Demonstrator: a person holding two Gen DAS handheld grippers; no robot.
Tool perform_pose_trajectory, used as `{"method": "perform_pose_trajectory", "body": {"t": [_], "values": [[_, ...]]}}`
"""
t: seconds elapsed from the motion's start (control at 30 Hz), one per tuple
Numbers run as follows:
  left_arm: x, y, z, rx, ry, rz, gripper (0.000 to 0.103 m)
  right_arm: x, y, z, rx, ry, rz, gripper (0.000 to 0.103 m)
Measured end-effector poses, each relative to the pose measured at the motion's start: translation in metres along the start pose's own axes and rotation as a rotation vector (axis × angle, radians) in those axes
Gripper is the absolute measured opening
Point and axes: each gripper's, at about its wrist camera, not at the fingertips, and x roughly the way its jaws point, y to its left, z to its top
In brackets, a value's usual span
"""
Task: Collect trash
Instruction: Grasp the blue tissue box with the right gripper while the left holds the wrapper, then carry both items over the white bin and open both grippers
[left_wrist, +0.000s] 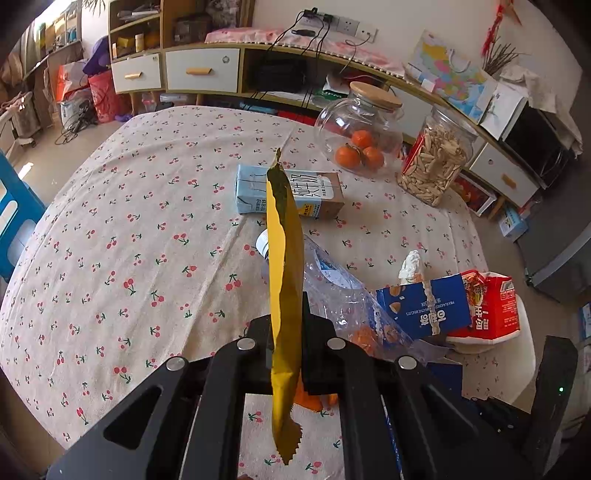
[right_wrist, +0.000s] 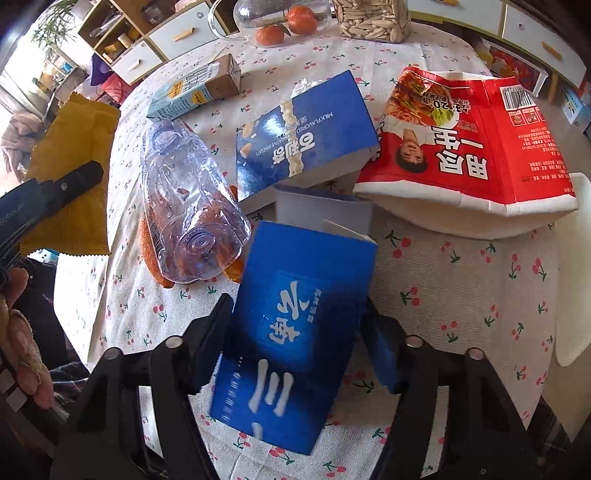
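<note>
The left claw (left_wrist: 286, 347) is clenched on a yellow wrapper (left_wrist: 282, 258) and the right claw (right_wrist: 295, 354) grips a blue carton (right_wrist: 291, 332) above the table (left_wrist: 129, 221), while a crushed bottle (right_wrist: 188, 206), biscuit box (right_wrist: 306, 136), red package (right_wrist: 469, 140) and milk carton (left_wrist: 288, 192) remain uncollected.

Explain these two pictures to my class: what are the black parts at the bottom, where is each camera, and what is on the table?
The black parts are hand-held grippers, one in each of a person's hands, each carrying a camera that looks along its fingers. In the left camera's view, the left gripper is shut on a yellow wrapper. In the right camera's view, the right gripper has a blue box between its fingers. On the cherry-print tablecloth lie a crushed plastic bottle, a milk carton, a biscuit box and a red carton.
</note>
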Motion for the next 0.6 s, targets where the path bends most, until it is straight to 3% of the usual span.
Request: {"method": "perform_pose_trajectory", "body": {"t": [0.3,0.6], "values": [[-0.006,-0.002,-0.001,0.006,-0.016,-0.024,0.007,-0.029,-0.008,-0.004,-0.045,-0.073,0.007,0.052],[-0.010,-0.006,-0.002,0.001,-0.027,-0.042,0.007,-0.065,-0.006,0.001,-0.096,-0.220,0.031,0.052]]}}
